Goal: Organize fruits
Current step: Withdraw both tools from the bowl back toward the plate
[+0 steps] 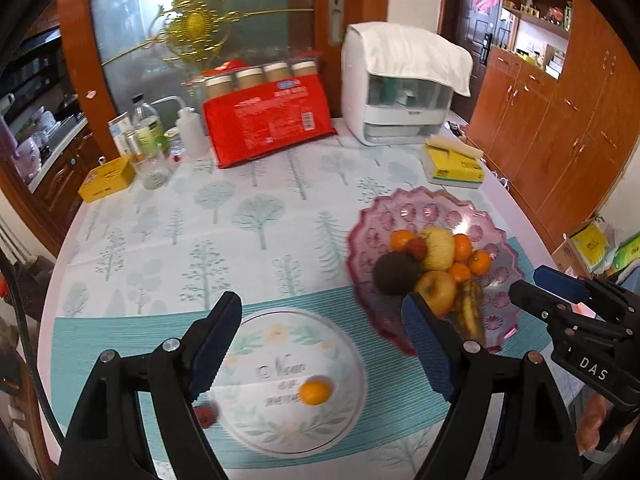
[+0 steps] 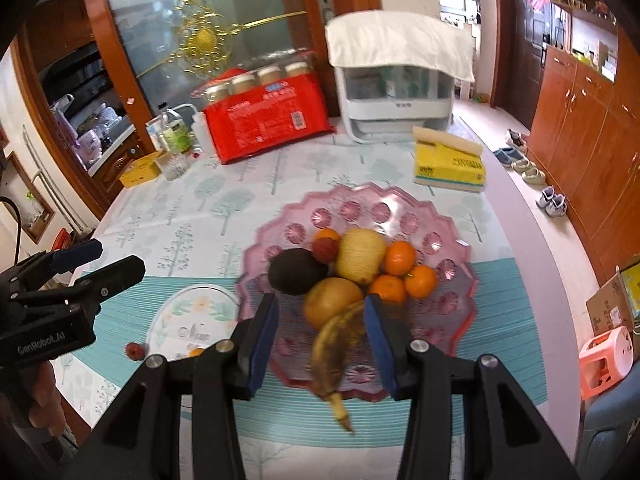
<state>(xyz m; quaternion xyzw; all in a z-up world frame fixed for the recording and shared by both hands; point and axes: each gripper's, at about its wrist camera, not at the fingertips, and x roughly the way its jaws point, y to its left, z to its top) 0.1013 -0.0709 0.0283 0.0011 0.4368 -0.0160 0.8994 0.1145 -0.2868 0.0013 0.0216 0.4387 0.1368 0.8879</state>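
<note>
A pink glass fruit bowl (image 2: 352, 208) (image 1: 420, 208) holds several oranges, a yellow apple (image 2: 332, 302), a pale pear-like fruit (image 2: 362, 256), a dark avocado (image 2: 294, 270), a red lychee and a spotted banana (image 2: 334, 356). My right gripper (image 2: 322, 340) is open, its jaws on either side of the banana at the bowl's near rim. A white floral plate (image 1: 288, 380) holds one small orange (image 1: 315, 393). A red lychee (image 1: 205, 416) lies on the cloth just left of the plate. My left gripper (image 1: 320, 344) is open and empty above the plate.
At the back stand a red package (image 1: 268, 120) with jars, a white appliance (image 1: 400, 92) under a cloth, bottles (image 1: 150, 128), a glass and a yellow box (image 1: 106, 178). A yellow tissue pack (image 1: 454, 164) lies behind the bowl. Wooden cabinets line the right.
</note>
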